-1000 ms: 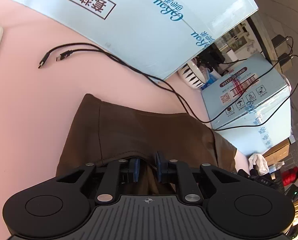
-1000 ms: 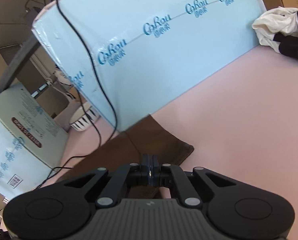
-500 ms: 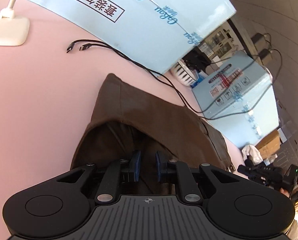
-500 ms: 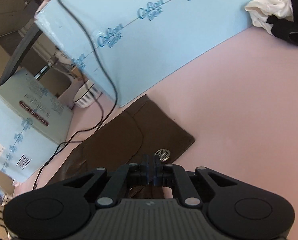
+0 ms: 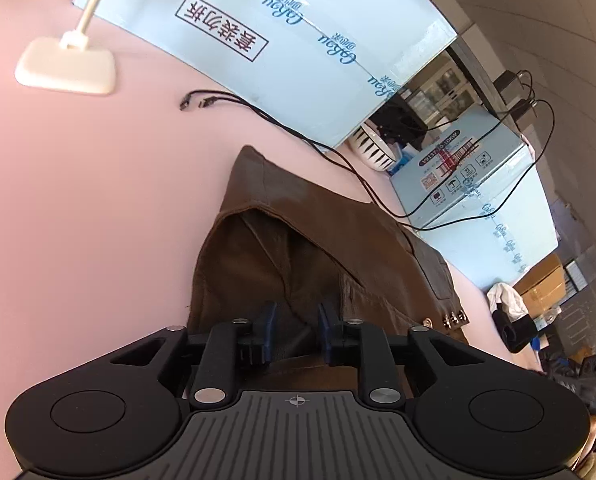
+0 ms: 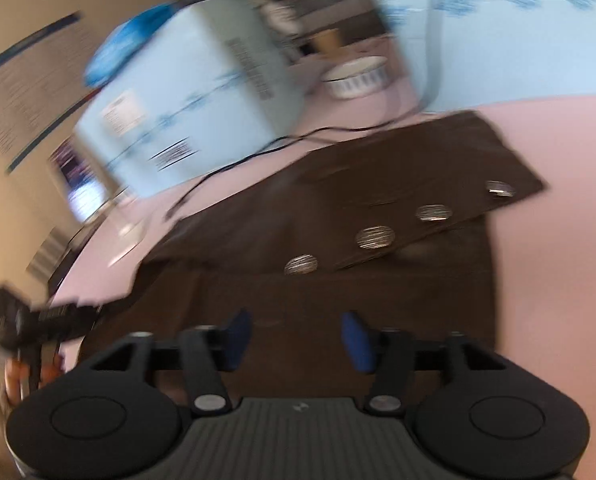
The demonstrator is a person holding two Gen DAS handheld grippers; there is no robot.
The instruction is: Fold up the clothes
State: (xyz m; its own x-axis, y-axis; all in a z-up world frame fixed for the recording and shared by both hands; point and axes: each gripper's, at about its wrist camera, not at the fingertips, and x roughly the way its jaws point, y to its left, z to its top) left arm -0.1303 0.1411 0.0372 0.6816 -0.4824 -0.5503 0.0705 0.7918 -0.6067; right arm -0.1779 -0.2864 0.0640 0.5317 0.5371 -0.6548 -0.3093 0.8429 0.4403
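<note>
Pink counter (image 5: pixel 78 208) was seen under brown shorts (image 5: pixel 298 240); both the left gripper (image 5: pixel 293 330) and right gripper (image 6: pixel 296 334) were released, so the 12 o'clock fold could spring open.

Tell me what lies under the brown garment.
The brown garment lies on the pink table, visible all around it. A black cable passes its far edge. Anything beneath the cloth itself is covered.

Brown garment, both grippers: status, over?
Left gripper open, fabric between fingers. Right gripper open above brown garment; view blurred. Black cable along its far edge.
</note>
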